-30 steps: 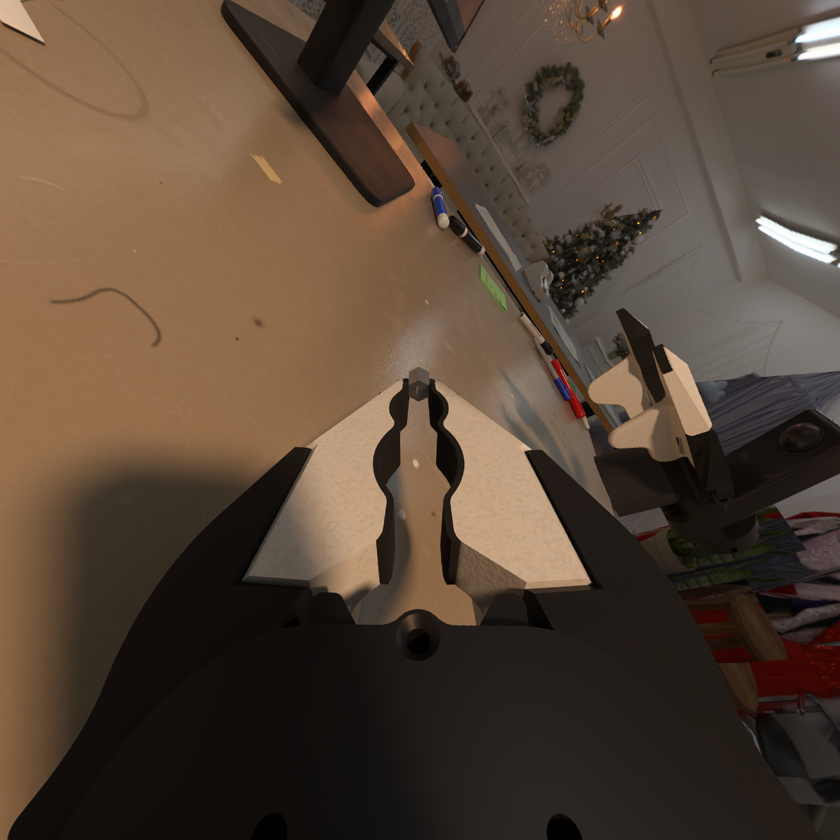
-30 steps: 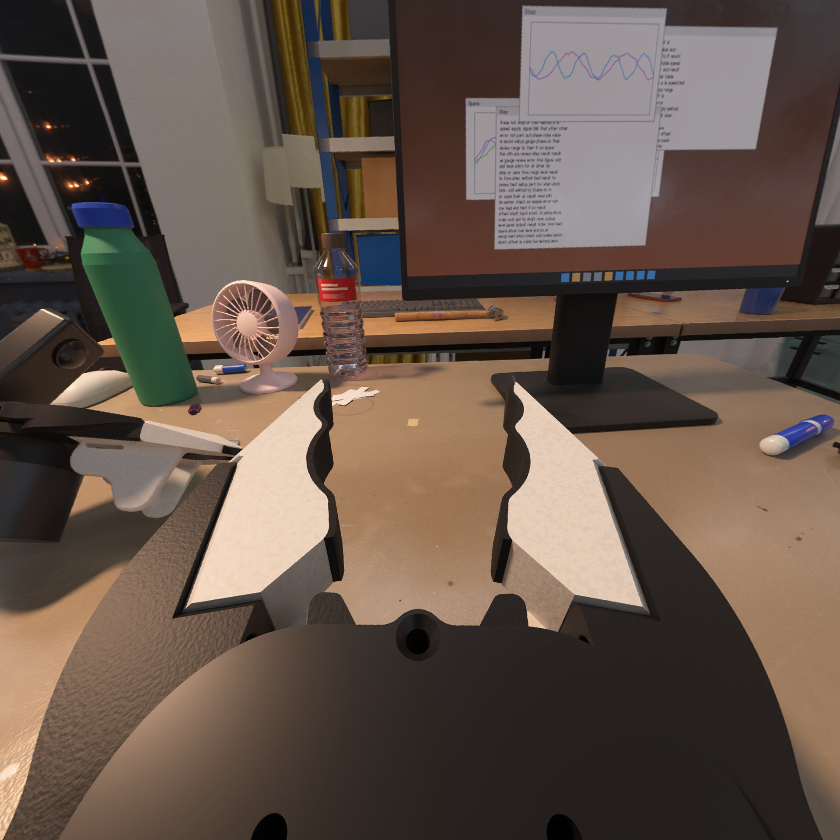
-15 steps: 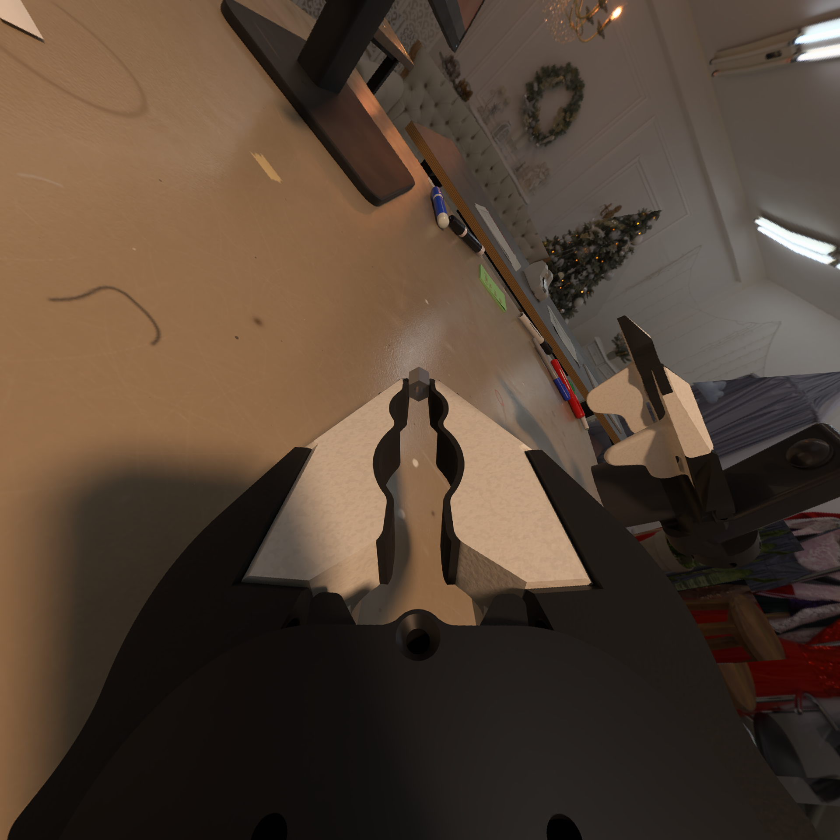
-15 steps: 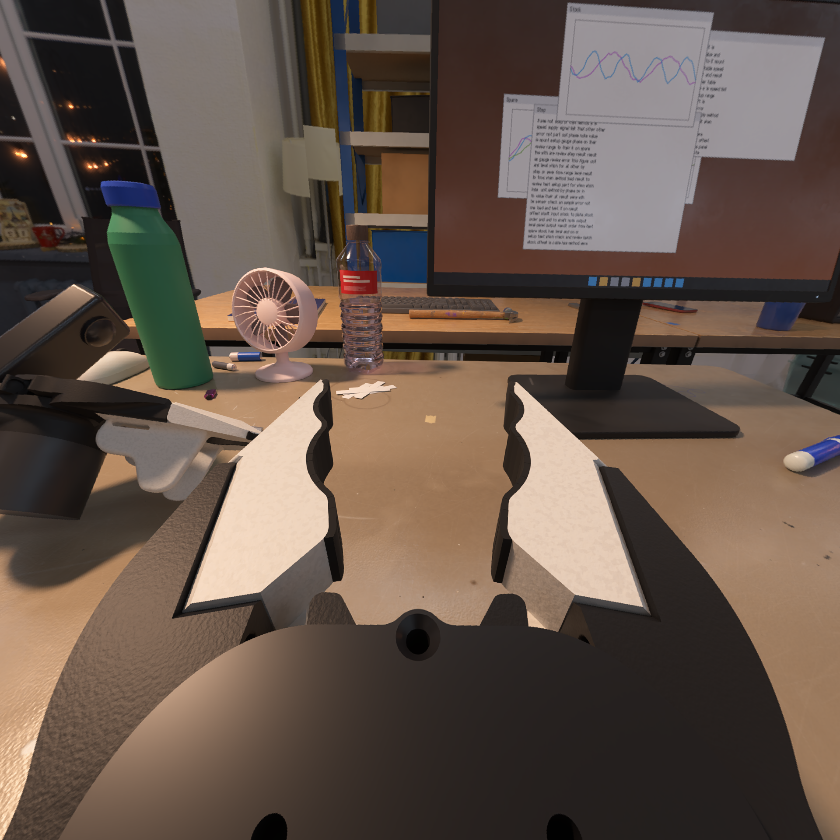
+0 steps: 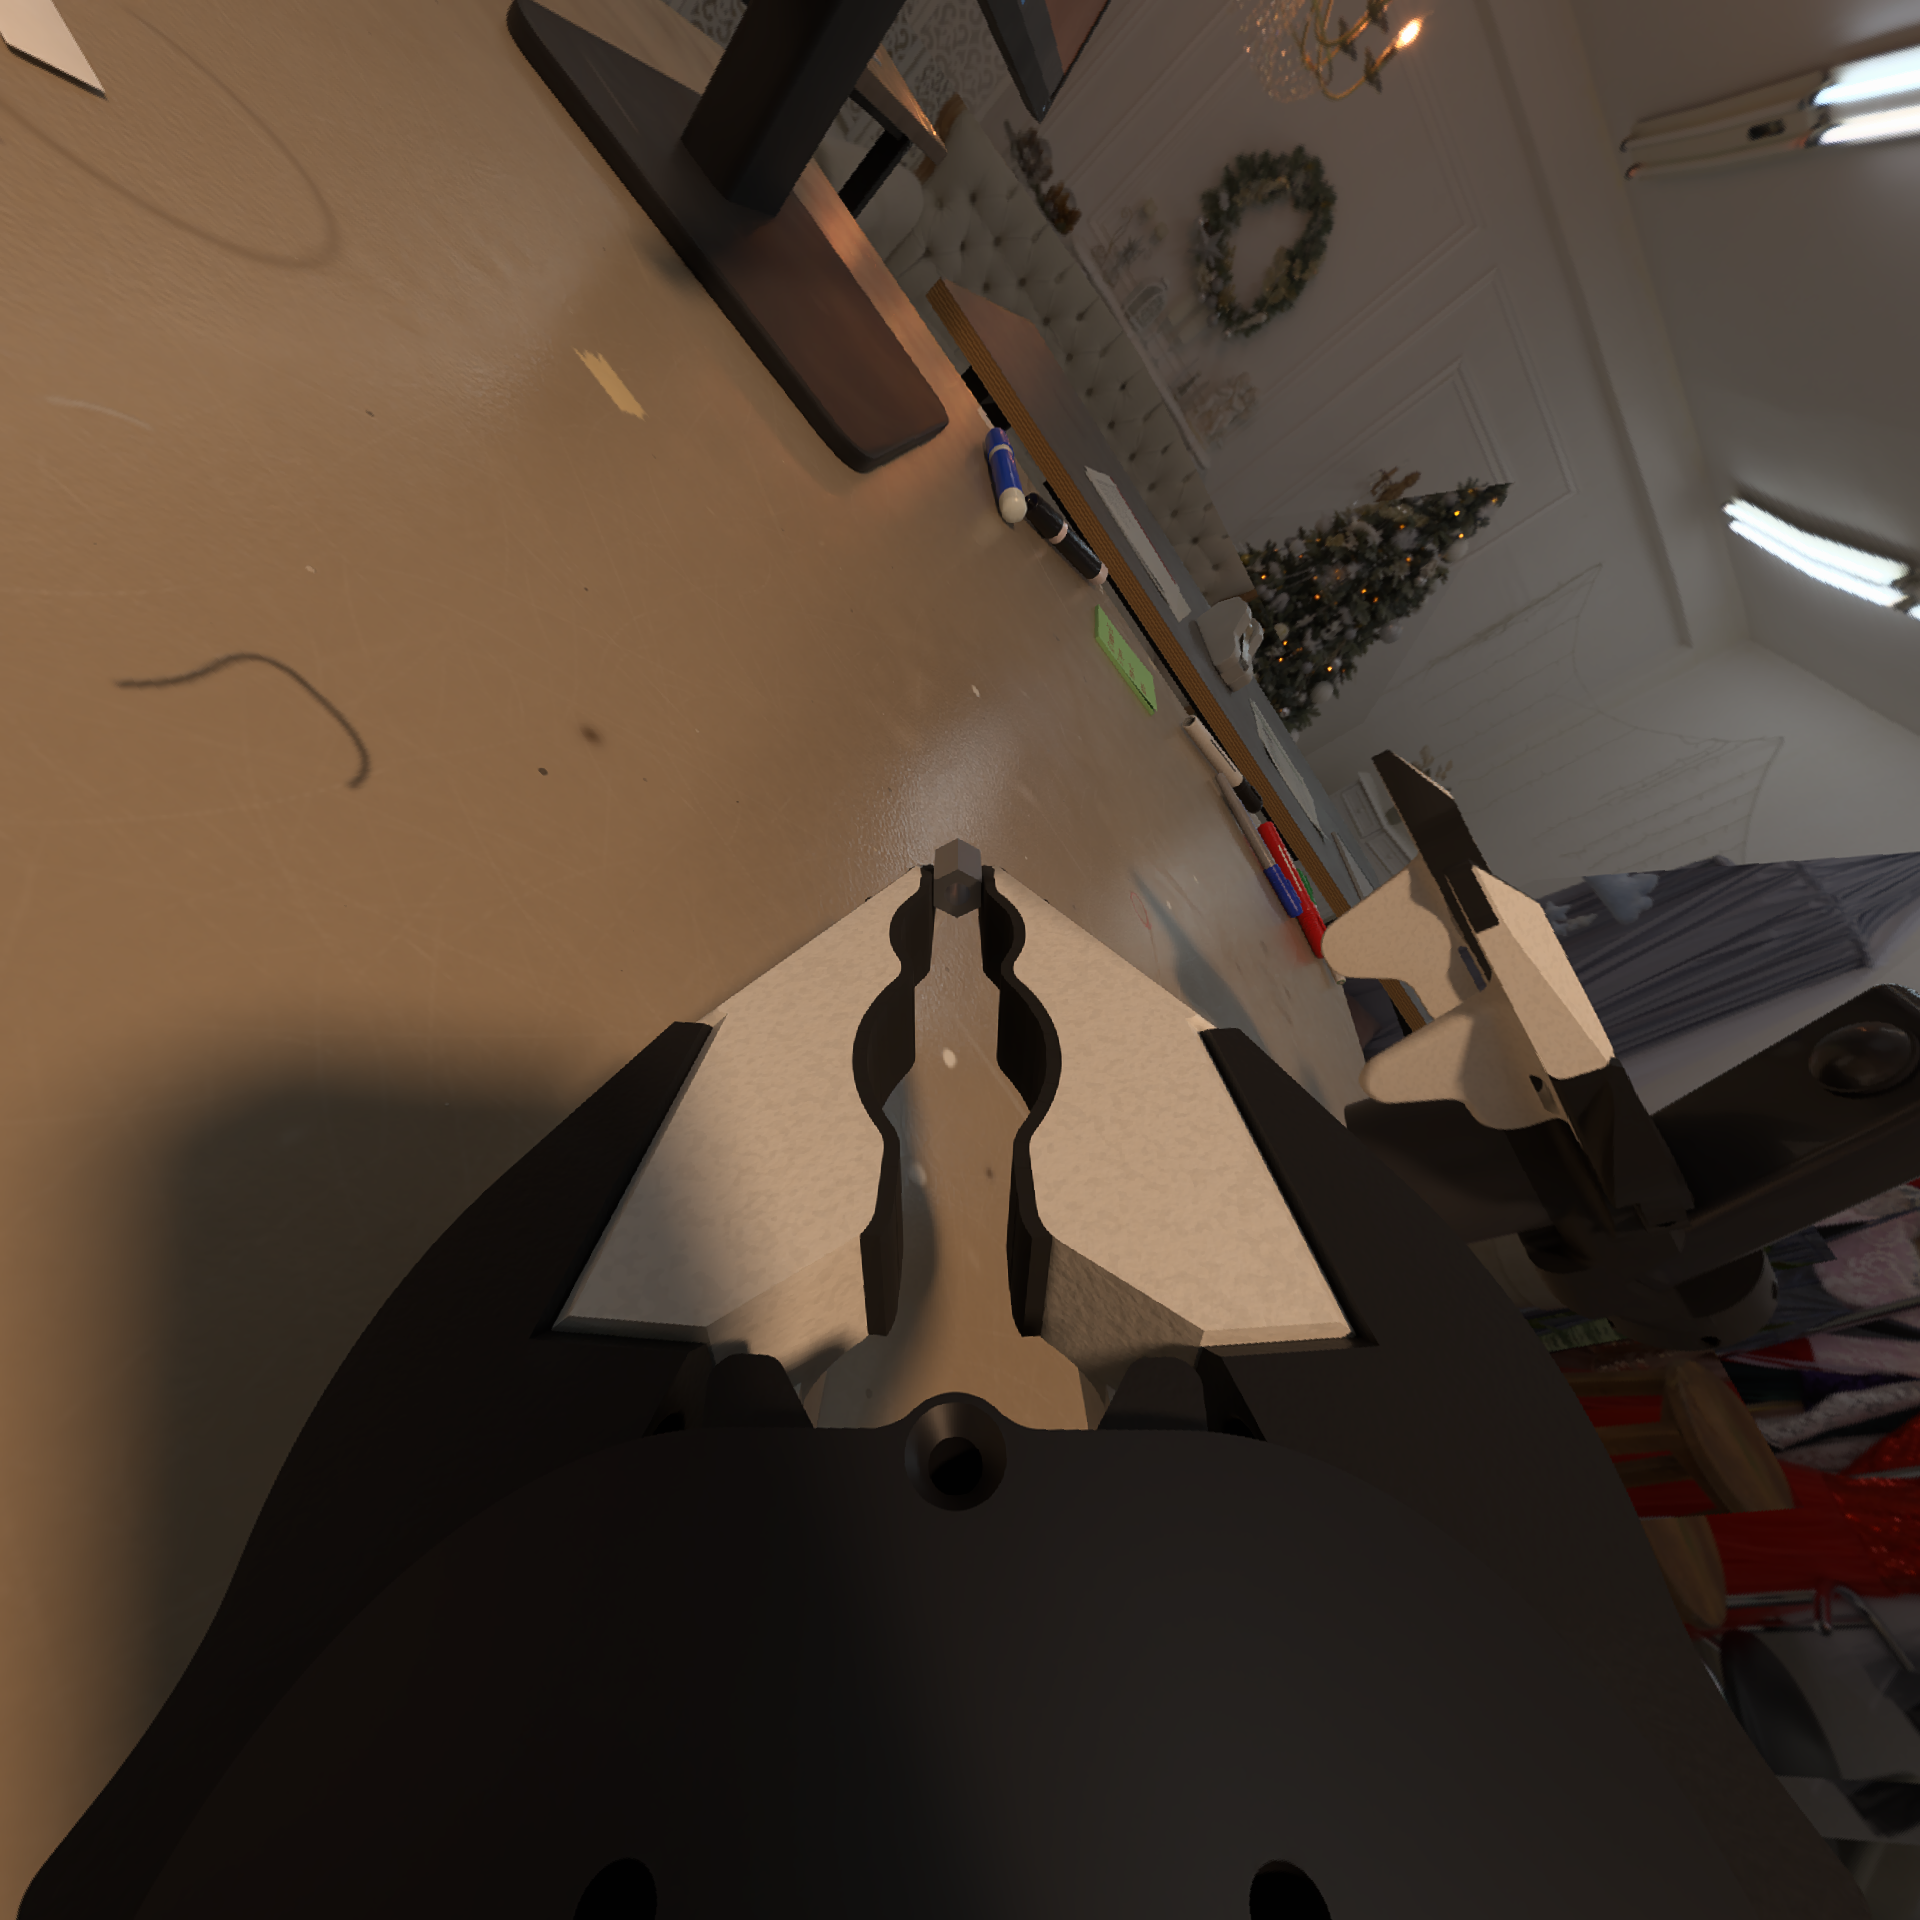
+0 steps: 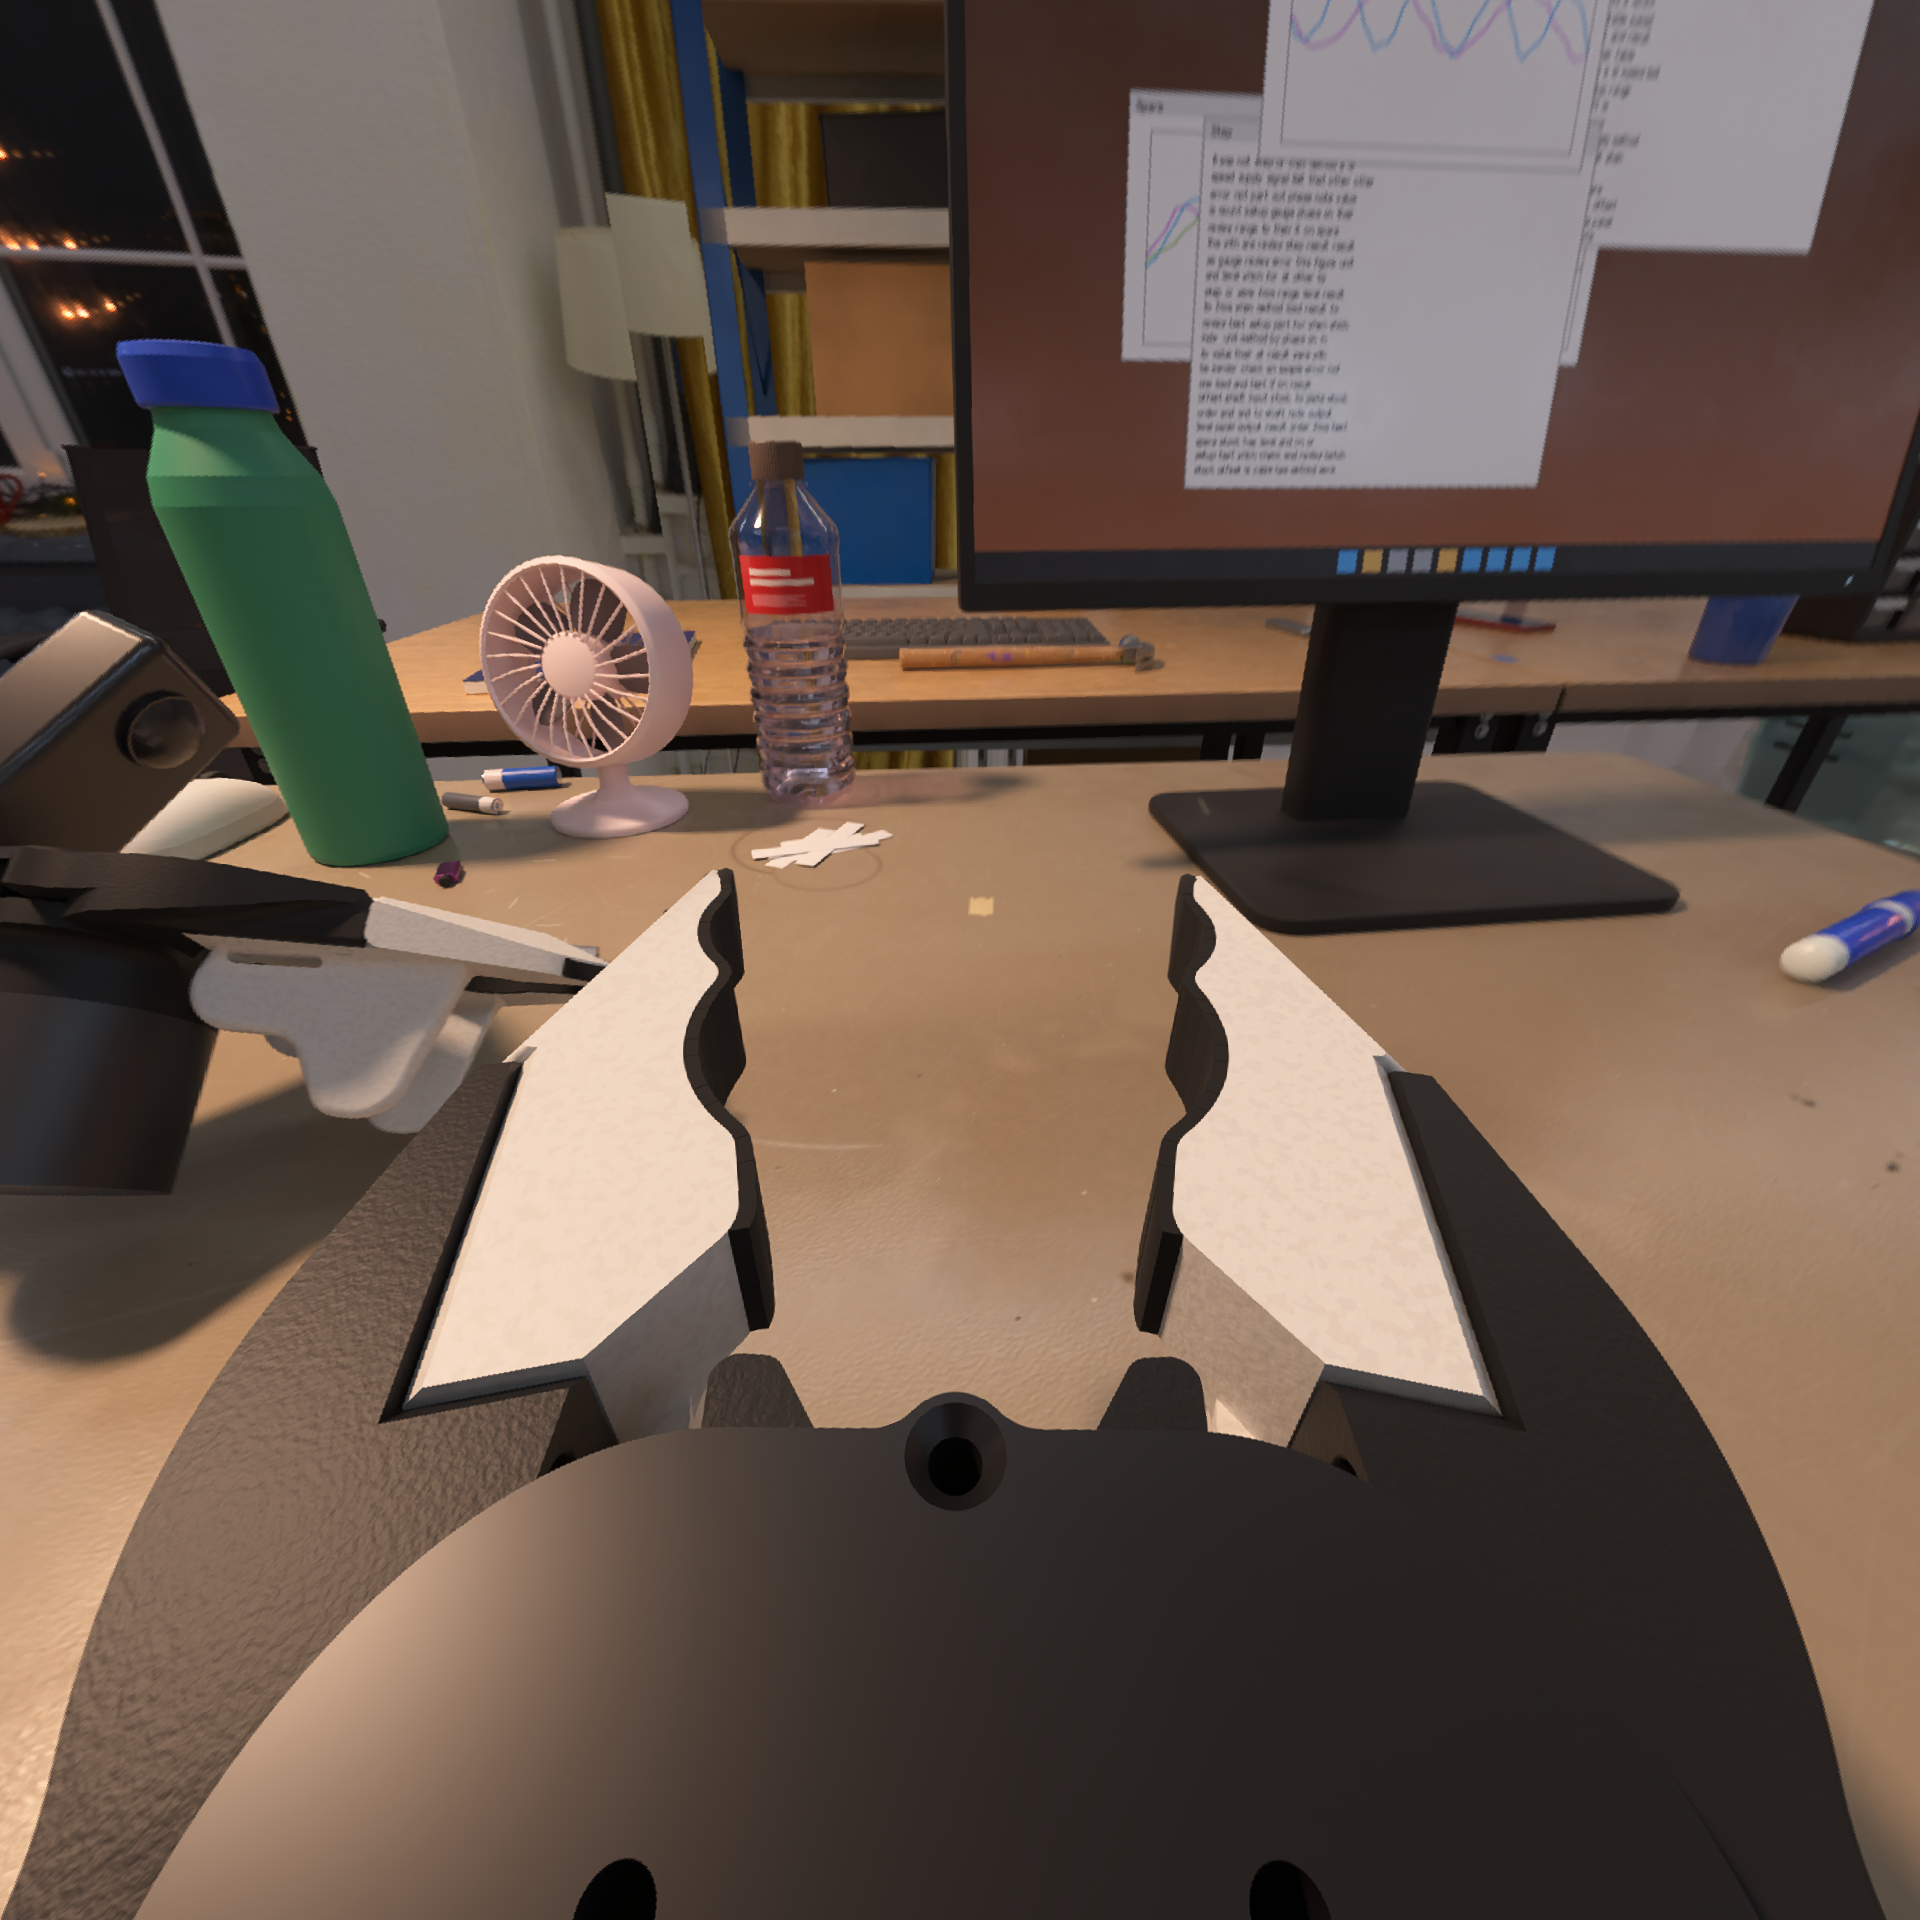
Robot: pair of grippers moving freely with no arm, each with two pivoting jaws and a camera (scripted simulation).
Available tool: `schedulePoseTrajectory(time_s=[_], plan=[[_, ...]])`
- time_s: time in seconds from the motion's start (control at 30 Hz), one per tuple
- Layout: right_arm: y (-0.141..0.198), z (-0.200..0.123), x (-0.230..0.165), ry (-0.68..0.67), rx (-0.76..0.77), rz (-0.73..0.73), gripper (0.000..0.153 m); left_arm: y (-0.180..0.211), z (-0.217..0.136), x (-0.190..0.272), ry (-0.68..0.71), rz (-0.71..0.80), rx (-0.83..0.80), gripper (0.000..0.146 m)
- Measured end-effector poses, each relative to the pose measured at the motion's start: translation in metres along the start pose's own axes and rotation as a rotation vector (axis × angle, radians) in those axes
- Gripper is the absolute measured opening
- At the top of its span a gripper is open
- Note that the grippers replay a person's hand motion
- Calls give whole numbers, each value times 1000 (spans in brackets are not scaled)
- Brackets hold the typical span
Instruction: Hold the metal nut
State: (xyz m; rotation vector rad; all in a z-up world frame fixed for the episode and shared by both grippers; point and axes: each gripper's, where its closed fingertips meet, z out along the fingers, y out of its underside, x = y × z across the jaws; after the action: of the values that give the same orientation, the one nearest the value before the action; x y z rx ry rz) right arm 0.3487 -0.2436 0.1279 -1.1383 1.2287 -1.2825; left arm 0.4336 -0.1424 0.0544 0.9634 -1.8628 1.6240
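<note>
In the left wrist view a small grey metal nut (image 5: pixel 957 879) sits pinched between the tips of my left gripper (image 5: pixel 956 885), which is shut on it above the brown desk (image 5: pixel 416 582). My right gripper (image 6: pixel 956 904) is open and empty over the desk. It also shows in the left wrist view (image 5: pixel 1455 935) at the right, apart from the nut. The left gripper shows side-on at the left of the right wrist view (image 6: pixel 582 966), its tips close to my right gripper's left finger (image 6: pixel 613 1091). The nut is hidden there.
A monitor on a black stand (image 6: pixel 1403 852) is at the back right. A green bottle (image 6: pixel 281 623), a pink fan (image 6: pixel 582 686) and a clear water bottle (image 6: pixel 795 644) stand at the back left. A blue marker (image 6: pixel 1855 935) lies at the right. Paper scraps (image 6: pixel 821 844) lie ahead.
My right gripper has moved forward and to the left, nearer the left gripper's tips. The left gripper still holds the nut and has not moved.
</note>
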Motion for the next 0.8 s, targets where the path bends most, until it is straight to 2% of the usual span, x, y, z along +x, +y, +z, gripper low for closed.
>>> schedulePoseTrajectory(time_s=[0.3,0.6,0.8], plan=[[26,7,-30,42,-148,32,95,-1,-1,0,0,-4,14,8],[34,33,-38,95,-205,-59,97,-3,-3,0,14,-14,37,8],[43,43,-38,62,-280,-89,99,-3,-3,1,21,-14,33,8]])
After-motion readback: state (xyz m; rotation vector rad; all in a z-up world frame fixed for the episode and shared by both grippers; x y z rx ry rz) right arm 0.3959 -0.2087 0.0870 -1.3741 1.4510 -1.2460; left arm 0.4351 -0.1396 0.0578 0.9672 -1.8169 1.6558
